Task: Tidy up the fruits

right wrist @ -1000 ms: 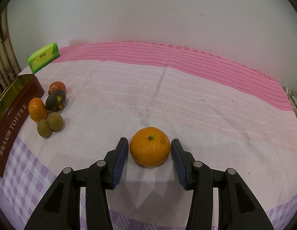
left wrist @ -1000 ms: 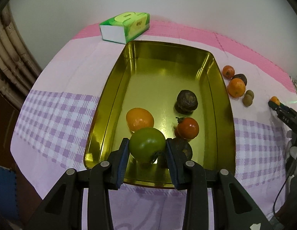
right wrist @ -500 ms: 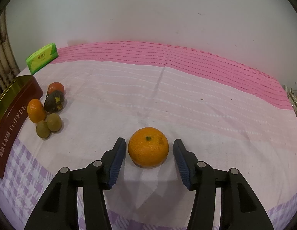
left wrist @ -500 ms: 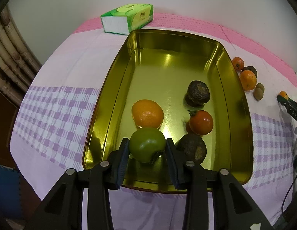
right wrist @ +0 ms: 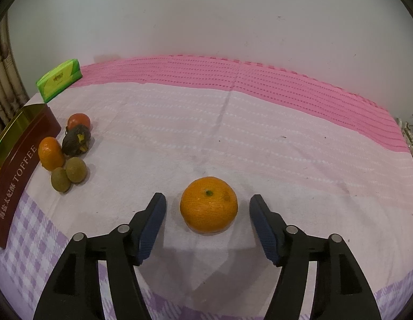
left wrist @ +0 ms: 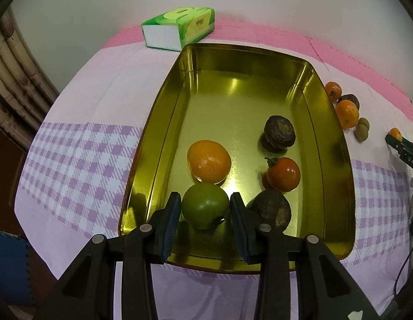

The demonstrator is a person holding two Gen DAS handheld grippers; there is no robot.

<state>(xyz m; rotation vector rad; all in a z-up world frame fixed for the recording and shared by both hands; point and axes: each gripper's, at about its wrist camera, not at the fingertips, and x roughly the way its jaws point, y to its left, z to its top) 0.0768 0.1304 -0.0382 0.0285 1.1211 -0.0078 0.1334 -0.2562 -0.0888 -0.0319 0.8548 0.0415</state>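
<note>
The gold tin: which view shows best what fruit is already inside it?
The left wrist view: it looks down into the gold tin, showing an orange, a red fruit and two dark fruits on its floor. The right wrist view catches only its brown TOFFEE side at the left edge, the interior hidden.

Green fruit [left wrist: 205,205] (gripped) over tin [left wrist: 163,144]

My left wrist camera looks steeply down at close range into the gold tin [left wrist: 337,144], my right wrist camera faces across the tablecloth [right wrist: 233,138], and both views share the tissue box [left wrist: 179,29] and loose fruit cluster [right wrist: 67,152]
</note>
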